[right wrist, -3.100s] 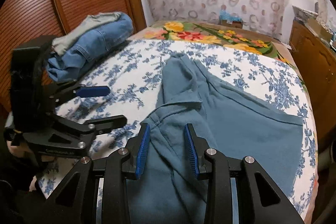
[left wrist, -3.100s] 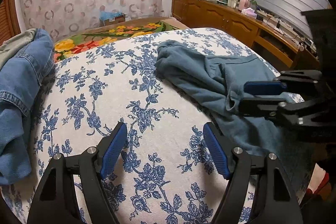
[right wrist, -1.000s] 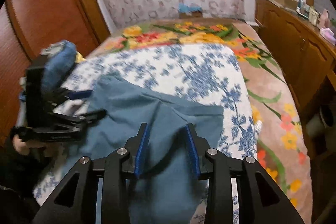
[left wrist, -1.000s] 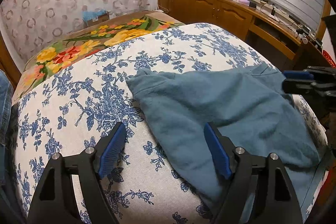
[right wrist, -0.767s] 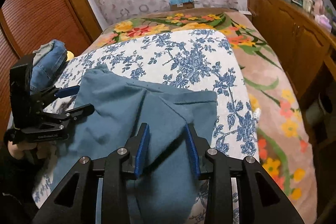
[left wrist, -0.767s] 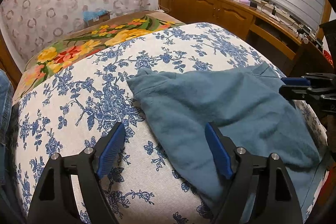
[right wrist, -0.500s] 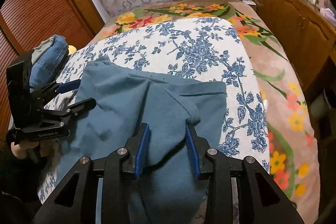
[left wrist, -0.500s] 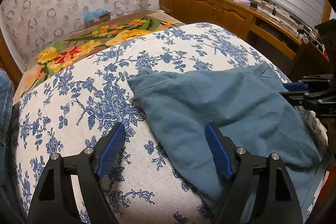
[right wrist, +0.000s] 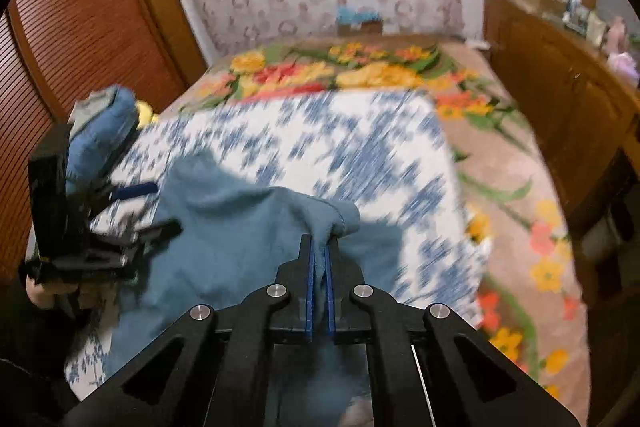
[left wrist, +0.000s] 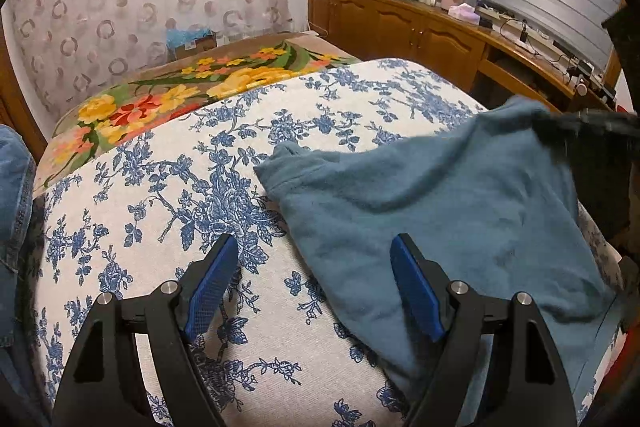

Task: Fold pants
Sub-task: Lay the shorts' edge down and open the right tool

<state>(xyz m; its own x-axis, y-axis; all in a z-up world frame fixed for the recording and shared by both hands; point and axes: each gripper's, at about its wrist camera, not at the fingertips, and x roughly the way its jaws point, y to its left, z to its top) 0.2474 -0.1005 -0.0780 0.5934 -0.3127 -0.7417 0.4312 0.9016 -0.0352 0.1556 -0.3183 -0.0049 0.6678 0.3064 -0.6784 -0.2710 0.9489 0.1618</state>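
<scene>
With its blue-padded jaws newly closed on a bunched edge of the soft teal fleece pants (right wrist: 240,239) lying on the blue-floral white bedspread (left wrist: 168,187), the right gripper (right wrist: 319,259) lifts to begin a fold, while the left gripper (left wrist: 312,283) hovers wide open, empty, over the pants' near edge.

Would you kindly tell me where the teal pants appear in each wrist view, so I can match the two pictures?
Left wrist view: the pants lie right of centre on the bedspread, partly between the open left gripper.
Right wrist view: the pants lie centre-left, a fold pinched in the right gripper.
Shared landmark: the flowered blanket beyond the bedspread.
</scene>
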